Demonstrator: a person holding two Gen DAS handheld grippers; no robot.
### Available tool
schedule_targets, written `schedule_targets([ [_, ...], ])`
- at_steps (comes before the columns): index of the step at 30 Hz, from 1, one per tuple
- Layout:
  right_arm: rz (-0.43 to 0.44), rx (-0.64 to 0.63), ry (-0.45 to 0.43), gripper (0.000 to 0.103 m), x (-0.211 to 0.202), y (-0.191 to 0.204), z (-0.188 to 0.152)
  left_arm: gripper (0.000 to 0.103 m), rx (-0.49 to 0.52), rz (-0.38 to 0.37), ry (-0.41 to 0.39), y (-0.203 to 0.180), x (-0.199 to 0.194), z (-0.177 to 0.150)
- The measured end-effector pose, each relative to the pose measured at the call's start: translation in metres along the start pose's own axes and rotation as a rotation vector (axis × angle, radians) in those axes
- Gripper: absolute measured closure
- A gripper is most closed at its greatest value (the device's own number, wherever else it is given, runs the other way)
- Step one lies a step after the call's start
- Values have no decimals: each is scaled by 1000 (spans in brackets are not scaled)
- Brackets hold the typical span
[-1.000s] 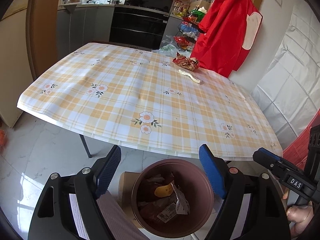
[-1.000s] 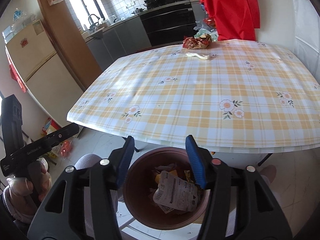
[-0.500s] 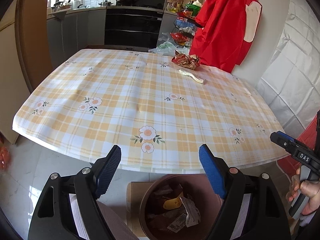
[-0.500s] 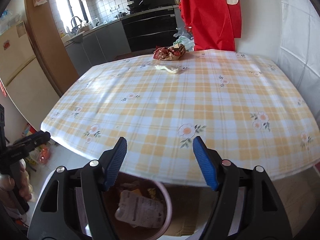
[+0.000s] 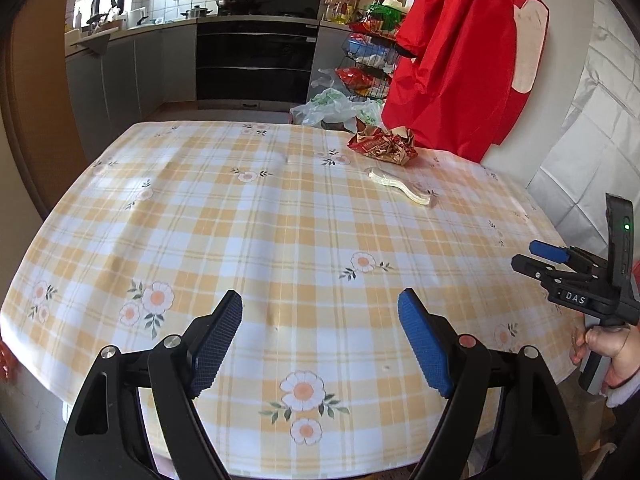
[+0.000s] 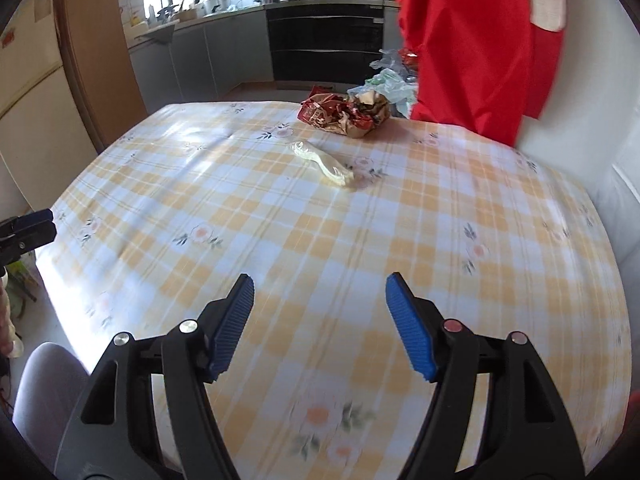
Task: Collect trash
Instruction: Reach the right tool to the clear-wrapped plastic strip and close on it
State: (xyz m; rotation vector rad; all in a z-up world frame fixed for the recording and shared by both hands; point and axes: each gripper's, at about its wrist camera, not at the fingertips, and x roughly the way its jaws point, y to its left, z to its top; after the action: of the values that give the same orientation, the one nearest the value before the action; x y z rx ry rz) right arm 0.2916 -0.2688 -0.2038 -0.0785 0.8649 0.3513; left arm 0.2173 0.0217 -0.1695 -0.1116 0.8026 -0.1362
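Jaws of the left gripper (image 5: 320,340) and right gripper (image 6: 320,326) are held apart and empty, with 2 pieces, a crumpled red wrapper (image 6: 344,114) and a clear plastic wrapper (image 6: 324,164), seen upper centre on the checked tablecloth (image 6: 280,240).

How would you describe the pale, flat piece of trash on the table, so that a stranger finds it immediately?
Look at the table with the yellow checked cloth, toward its far end near the hanging red garment. There, nearer than the crumpled red wrapper, lies the clear plastic wrapper. It is long, flat and whitish, not red or crumpled.
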Motion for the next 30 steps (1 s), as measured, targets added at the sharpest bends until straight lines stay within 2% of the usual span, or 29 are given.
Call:
schedule_targets([
  [5,10,-43,49,37,76,3,46,25,26,3,6,3,39,27],
  [11,-1,-113,42,37,131,4,92,25,21,3,13,10,74,51],
  [15,0,-156,86,37,163,4,108,25,4,-11,26,15,95,63],
  [18,17,-138,110,37,180,2,113,25,2,-21,39,16,109,70],
  [21,23,-101,143,46,191,-3,112,25,-4,-29,52,17,120,75],
  [23,30,-61,142,61,192,-6,110,25,-11,-35,60,18,126,78],
  [26,41,-44,139,76,189,-10,108,25,-22,-40,71,17,135,83],
  [30,42,-24,115,80,180,-17,100,25,-35,-25,76,13,146,90],
])
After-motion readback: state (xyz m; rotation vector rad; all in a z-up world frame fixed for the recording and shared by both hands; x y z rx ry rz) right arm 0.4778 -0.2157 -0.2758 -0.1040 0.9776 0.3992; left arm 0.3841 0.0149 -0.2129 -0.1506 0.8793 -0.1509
